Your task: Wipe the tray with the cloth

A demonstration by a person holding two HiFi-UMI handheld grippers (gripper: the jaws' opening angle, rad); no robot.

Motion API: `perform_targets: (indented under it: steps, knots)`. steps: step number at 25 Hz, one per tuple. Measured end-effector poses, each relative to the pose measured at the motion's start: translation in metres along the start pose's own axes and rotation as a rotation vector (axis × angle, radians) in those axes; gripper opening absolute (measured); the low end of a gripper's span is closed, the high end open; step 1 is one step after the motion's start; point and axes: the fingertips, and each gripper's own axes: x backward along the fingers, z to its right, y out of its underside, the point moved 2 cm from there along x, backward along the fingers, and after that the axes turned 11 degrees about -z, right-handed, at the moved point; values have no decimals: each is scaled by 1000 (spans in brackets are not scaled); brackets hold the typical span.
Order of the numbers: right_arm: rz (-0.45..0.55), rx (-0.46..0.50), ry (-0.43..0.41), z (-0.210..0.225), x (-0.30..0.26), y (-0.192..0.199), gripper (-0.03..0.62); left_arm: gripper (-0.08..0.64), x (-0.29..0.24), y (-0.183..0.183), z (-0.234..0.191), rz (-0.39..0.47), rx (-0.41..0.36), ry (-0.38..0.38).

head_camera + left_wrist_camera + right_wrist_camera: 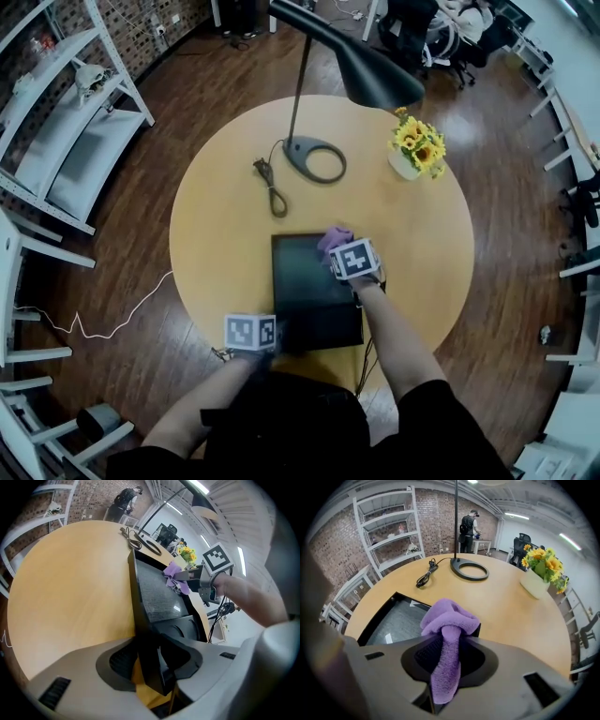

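A black rectangular tray (305, 292) lies on the round wooden table (216, 225), close to me. My left gripper (278, 339) is shut on the tray's near left rim; in the left gripper view the rim (137, 597) runs straight in between the jaws of the left gripper (151, 667). My right gripper (338, 251) is shut on a purple cloth (335, 238) at the tray's far right corner. In the right gripper view the cloth (449, 618) bunches out past the right gripper (444, 665), above the tray's grey floor (396, 623). The left gripper view has the cloth (175, 573) over the far end of the tray.
A black desk lamp's base (316, 158) and shade (377, 71) stand at the back of the table, with a coiled cord (273, 190) beside them. A vase of sunflowers (418, 148) sits back right. White shelves (66, 131) stand to the left, and a white cable (103, 326) lies on the floor.
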Motion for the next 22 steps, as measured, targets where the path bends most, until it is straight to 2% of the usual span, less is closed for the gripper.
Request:
perform_targets:
  steps: [3,5,7,10,13,16,22]
  knots:
    - [-5,10,66,4,2,5,91,155,-3,-1,1,-3,14,7]
    - [-1,7,56,-2,7,8,91,155,-3,0,2,-12,-1,6]
    - [20,18,-10,-20,14,8,91,155,-4,0,3,-14,-17,9]
    - [48,51,-170,-70,21,3,91,155,-3,-2,3,-8,-26,21]
    - [12,46,-271,-125,12,6,91,155,-3,-2,3,-7,-10,41]
    - [-10,16,-258,-144,-3,14,90,155,-4,-2,5,-10,-14,49]
    - [-42,-13,-204,-114,-10,22,91,155,-5,-2,1,-10,-6,65]
